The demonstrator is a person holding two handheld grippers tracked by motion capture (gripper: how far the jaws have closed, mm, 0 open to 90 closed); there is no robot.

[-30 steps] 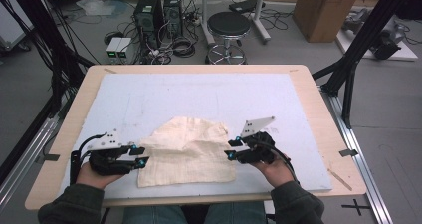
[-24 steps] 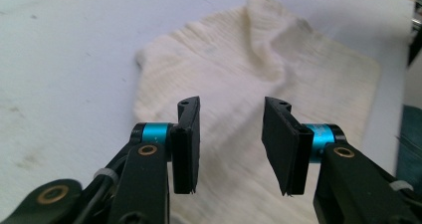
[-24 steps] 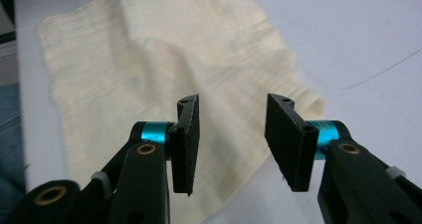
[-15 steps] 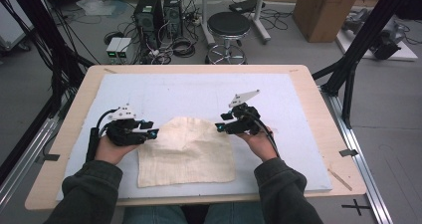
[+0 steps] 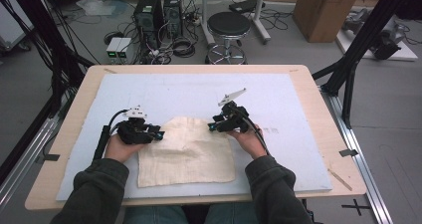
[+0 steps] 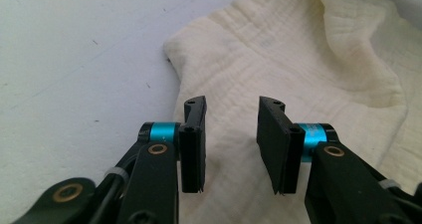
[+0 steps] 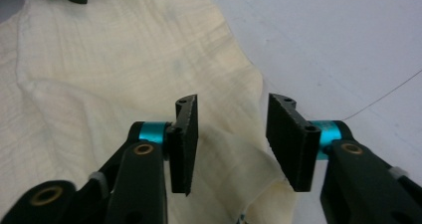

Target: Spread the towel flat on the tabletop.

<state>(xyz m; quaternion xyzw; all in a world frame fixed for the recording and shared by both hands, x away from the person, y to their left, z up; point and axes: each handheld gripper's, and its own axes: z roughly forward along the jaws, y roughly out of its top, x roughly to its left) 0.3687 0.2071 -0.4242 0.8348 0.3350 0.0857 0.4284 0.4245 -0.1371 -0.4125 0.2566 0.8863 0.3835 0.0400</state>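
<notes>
Cream cloth (image 5: 186,152), no readable writing, under both grippers' parted, empty, just-narrowed fingers (image 6: 194,144).

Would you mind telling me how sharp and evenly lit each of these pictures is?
High view: soft, even light, slightly blurred, cloth readable. Left gripper view: jaws crisp, shadow on the cloth between them, far folds softer. Right gripper view: jaws sharp, white table cover bright but not glaring.
</notes>
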